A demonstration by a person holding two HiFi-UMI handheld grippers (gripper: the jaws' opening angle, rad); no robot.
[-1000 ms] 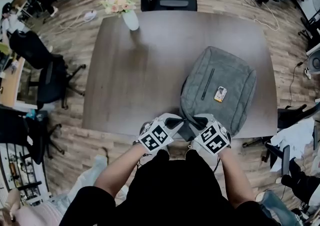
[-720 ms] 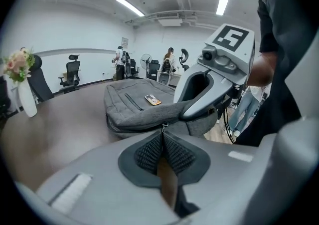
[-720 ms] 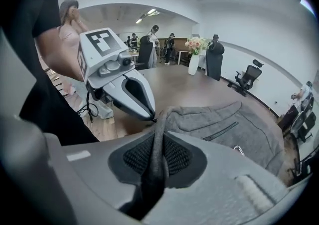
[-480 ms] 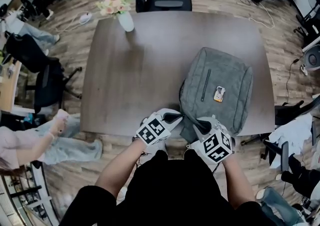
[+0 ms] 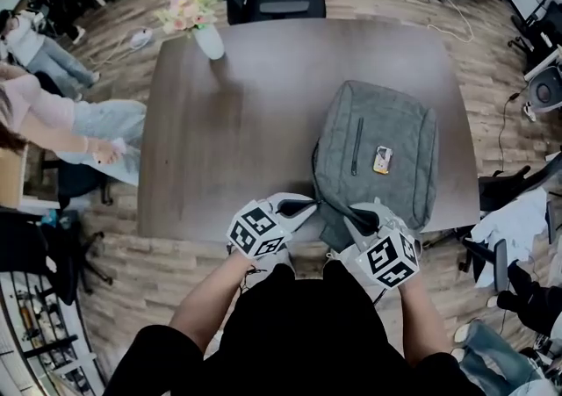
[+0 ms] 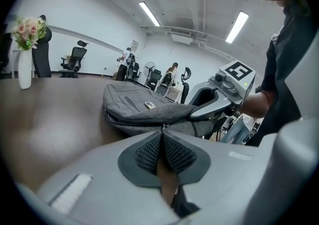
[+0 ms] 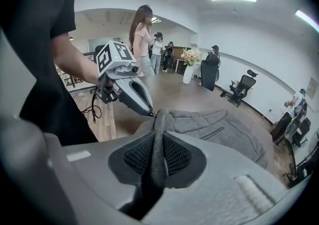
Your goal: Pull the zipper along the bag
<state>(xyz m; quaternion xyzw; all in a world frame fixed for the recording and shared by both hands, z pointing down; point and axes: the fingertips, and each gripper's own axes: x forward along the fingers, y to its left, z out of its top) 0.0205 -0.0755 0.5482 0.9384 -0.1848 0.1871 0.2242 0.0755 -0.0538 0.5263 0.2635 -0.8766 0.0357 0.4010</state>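
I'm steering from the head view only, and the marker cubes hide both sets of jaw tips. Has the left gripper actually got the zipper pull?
Observer: Yes. In the left gripper view, the left gripper is shut, with the small metal zipper pull pinched at the tips of its pads.
Operator: Is the right one empty?
Observer: No. The right gripper is clamped on a fold of the grey bag, and the fabric runs up between its pads.
Operator: How do the two grips sit relative to each other?
Observer: The right gripper view shows the left gripper's tip right at the top of that fold.
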